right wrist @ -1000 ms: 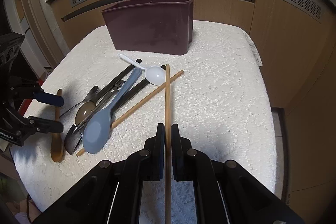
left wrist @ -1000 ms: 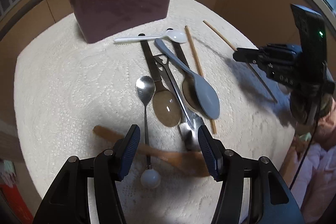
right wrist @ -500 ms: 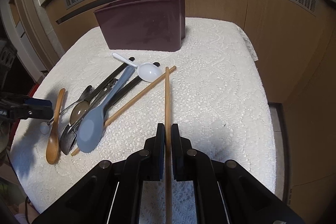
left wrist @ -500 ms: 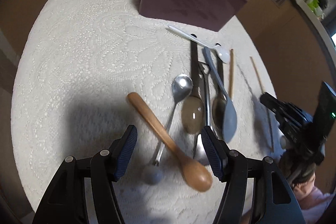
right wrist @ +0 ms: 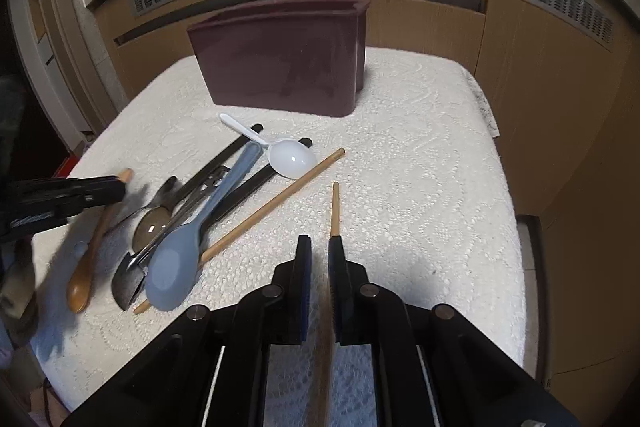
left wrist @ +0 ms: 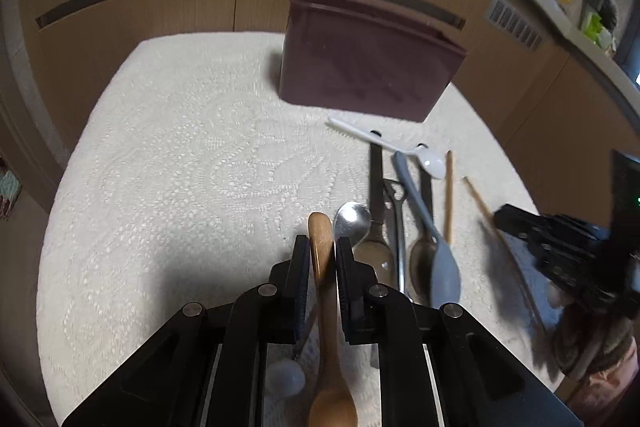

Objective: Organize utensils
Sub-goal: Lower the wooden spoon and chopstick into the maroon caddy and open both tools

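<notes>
Between my left gripper's [left wrist: 322, 253] pads sits the wooden spoon [left wrist: 325, 311], clenched mid-handle: light, stiff, smooth enough to pivot. On the right wrist view, my right gripper [right wrist: 319, 257] stands nearly closed, a chopstick [right wrist: 333, 227] against one pad; the maroon caddy [right wrist: 280, 67] waits beyond.

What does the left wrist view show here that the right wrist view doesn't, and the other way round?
Only the left wrist view shows the left claw shut on the wooden spoon, handle forward and bowl back under the camera.

Only the right wrist view shows the right claw with a chopstick lying against its right pad, a gap on the other side, so the grip is unclear.

Both show the maroon holder, the white plastic spoon, the blue-grey spoon and the second chopstick on the lace cloth.
</notes>
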`<state>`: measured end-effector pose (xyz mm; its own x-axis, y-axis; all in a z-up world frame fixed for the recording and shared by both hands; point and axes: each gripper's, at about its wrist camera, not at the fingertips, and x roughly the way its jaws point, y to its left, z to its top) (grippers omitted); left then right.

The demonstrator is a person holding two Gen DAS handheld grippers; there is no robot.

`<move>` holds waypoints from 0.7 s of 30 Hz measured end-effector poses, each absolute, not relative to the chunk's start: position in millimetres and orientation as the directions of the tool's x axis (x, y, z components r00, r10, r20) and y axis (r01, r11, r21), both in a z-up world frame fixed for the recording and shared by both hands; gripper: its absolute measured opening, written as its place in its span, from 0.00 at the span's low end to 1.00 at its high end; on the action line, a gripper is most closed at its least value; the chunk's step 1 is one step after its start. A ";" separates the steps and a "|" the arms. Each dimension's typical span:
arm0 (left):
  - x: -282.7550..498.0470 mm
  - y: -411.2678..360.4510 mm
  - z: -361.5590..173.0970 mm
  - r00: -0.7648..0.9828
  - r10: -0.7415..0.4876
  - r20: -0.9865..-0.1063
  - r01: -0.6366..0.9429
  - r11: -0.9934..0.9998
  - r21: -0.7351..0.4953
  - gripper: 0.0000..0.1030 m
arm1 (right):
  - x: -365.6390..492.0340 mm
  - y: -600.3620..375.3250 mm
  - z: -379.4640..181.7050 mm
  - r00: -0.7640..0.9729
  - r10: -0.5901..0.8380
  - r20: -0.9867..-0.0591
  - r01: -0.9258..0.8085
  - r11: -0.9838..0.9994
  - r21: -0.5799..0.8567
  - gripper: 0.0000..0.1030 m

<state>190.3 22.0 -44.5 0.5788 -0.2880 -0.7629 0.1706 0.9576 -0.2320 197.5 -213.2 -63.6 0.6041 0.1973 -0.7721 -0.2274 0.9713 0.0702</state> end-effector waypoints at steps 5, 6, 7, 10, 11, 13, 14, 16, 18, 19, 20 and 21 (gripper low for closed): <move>170.9 32.1 -31.0 0.643 -0.261 -0.720 0.143 0.964 -0.222 0.13 | 208.2 -203.0 -75.7 0.584 0.159 -0.796 -0.232 0.972 0.024 0.19; 169.1 33.1 -29.0 0.649 -0.258 -0.715 0.143 0.965 -0.218 0.13 | 206.4 -200.7 -75.1 0.589 0.148 -0.795 -0.238 0.971 0.004 0.07; 167.1 33.6 -26.9 0.657 -0.253 -0.710 0.140 0.967 -0.215 0.13 | 203.9 -199.2 -74.0 0.588 0.150 -0.795 -0.245 0.969 0.001 0.06; 162.7 33.8 -20.9 0.671 -0.252 -0.697 0.145 0.967 -0.211 0.13 | 193.8 -202.9 -64.0 0.606 0.175 -0.776 -0.245 0.969 0.027 0.05; 160.9 33.3 -18.3 0.677 -0.253 -0.692 0.146 0.967 -0.211 0.13 | 190.2 -205.5 -58.1 0.617 0.181 -0.766 -0.241 0.970 0.035 0.05; 158.7 31.8 -12.0 0.687 -0.263 -0.677 0.156 0.964 -0.216 0.13 | 184.1 -211.9 -43.9 0.640 0.203 -0.741 -0.234 0.970 0.064 0.05; 157.2 31.3 -7.3 0.696 -0.266 -0.667 0.161 0.963 -0.217 0.13 | 181.5 -214.9 -36.8 0.650 0.214 -0.729 -0.232 0.970 0.078 0.05; 153.4 29.4 4.6 0.719 -0.266 -0.642 0.172 0.963 -0.206 0.13 | 176.2 -219.7 -21.5 0.676 0.231 -0.700 -0.228 0.968 0.099 0.05; 150.5 27.2 18.2 0.748 -0.262 -0.610 0.182 0.965 -0.191 0.13 | 172.1 -221.6 -8.7 0.700 0.245 -0.671 -0.234 0.966 0.109 0.05; 150.9 26.0 23.9 0.758 -0.261 -0.598 0.187 0.965 -0.185 0.13 | 171.1 -220.8 -3.6 0.710 0.249 -0.659 -0.237 0.965 0.109 0.05; 152.0 24.8 29.7 0.769 -0.258 -0.585 0.189 0.966 -0.178 0.13 | 172.0 -220.3 0.2 0.717 0.250 -0.651 -0.241 0.965 0.105 0.05; 153.6 23.7 34.9 0.778 -0.256 -0.573 0.190 0.966 -0.174 0.13 | 172.9 -219.6 3.1 0.723 0.250 -0.644 -0.243 0.965 0.101 0.05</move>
